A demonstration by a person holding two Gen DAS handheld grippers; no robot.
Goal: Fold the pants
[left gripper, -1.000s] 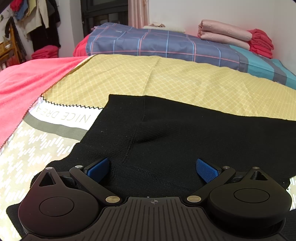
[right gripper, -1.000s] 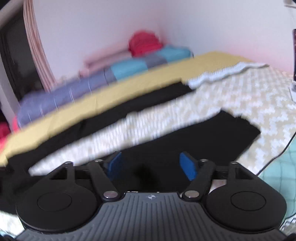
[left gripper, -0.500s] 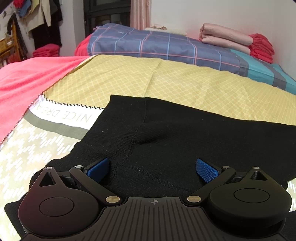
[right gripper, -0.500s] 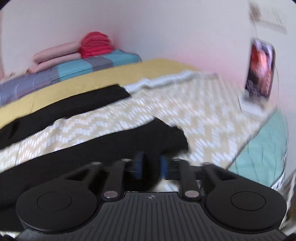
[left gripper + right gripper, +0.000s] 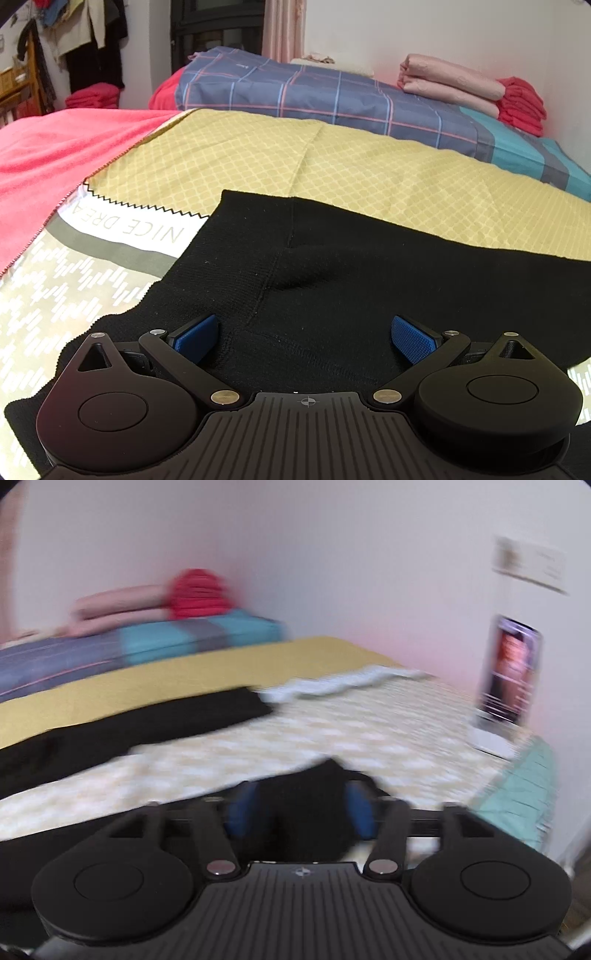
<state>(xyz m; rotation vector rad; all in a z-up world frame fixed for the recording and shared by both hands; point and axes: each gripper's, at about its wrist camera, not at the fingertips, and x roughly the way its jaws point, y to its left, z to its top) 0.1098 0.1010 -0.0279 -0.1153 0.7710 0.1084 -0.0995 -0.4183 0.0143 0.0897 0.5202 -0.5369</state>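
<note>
**Operator:** Left gripper (image 5: pixel 304 338): I have its jaws spread wide, blue pads (image 5: pixel 412 339) clear of the cloth, over the waist end of the black pants (image 5: pixel 332 280). Nothing is clamped.

**Checker:** And the right gripper?

**Operator:** Right gripper (image 5: pixel 299 808): my view is blurred. The jaws are opening; the end of a black pant leg (image 5: pixel 325 775) sits between the pads, and I see no pinch on it.

**Checker:** Where do the pants lie?

**Operator:** Spread on the bed. The waist lies across the yellow sheet (image 5: pixel 332 162) and the patterned cover (image 5: pixel 55 288); the legs run apart over the cover.

**Checker:** Other items?

**Operator:** Plaid quilt (image 5: pixel 314 96) at the far end, folded pink and red cloths (image 5: pixel 472 88) stacked on it. Red blanket (image 5: pixel 55 147) at the left of the left view. Phone (image 5: pixel 513 672) propped by the wall.
</note>
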